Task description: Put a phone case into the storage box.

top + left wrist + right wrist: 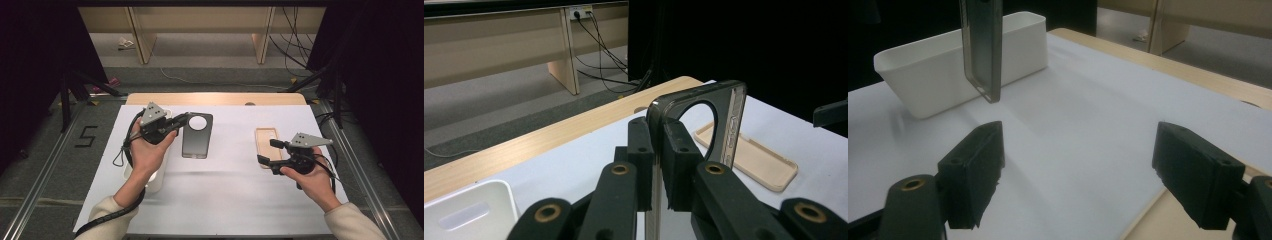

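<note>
A dark, translucent phone case (197, 136) with a round camera hole is held off the white sheet, and my left gripper (182, 120) is shut on its long edge. In the left gripper view both pads clamp that case (704, 115) at the gripper (658, 150). A beige phone case (266, 135) lies flat at the right, also seen as the beige case (754, 160). My right gripper (266, 151) hovers open beside its near end with nothing between the jaws. From the right gripper (1083, 160) the dark case (983, 45) hangs edge-on above the sheet.
A white plastic bin (150, 180) sits at the left under my left forearm, seen as the bin (948, 65) and the bin (469, 215). A white sheet (230, 190) covers the wooden table (215, 98). Dark stands and cables flank the table.
</note>
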